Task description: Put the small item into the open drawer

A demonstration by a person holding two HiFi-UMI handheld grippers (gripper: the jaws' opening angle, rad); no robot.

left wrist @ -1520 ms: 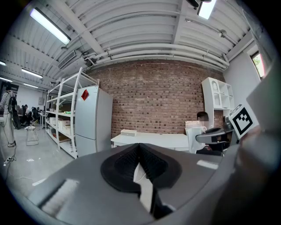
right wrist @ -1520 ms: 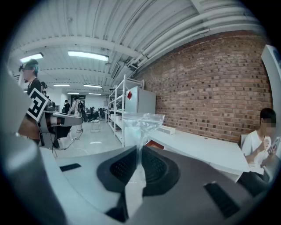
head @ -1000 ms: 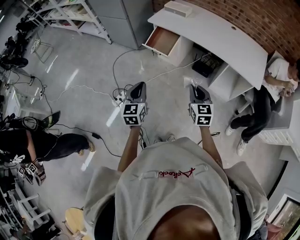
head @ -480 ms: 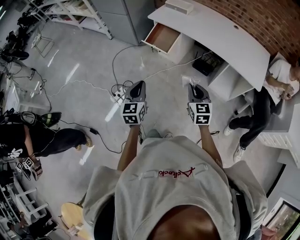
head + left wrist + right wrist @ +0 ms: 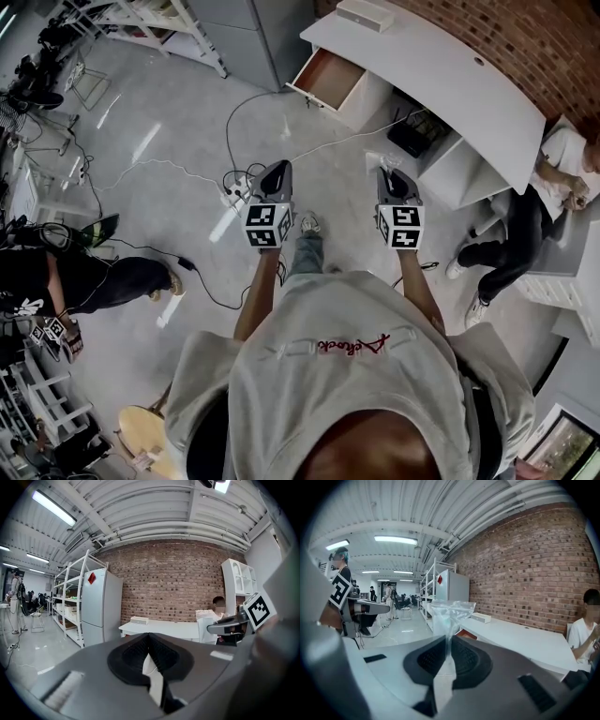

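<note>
Firmly pinched between the nearly closed jaws of the right gripper (image 5: 448, 639) is the small item, a clear plastic bag (image 5: 451, 615) whose crumpled top stands up above the pads. From the head view it shows only as a pale scrap at that gripper's tip.

The open drawer (image 5: 323, 79), with a reddish-brown inside, juts from the left end of a long white desk (image 5: 441, 80) against a brick wall. It lies well apart from both grippers, across bare grey floor (image 5: 169, 122) strewn with cables.

This looks like the carrying step: the bag is held but not yet brought to the drawer. Next, the right gripper would need to reach above the drawer's opening before letting go.

Both forearms stretch forward side by side, the grippers roughly level and tipped slightly down. The left gripper (image 5: 149, 638) has its jaws together with nothing between them.
</note>
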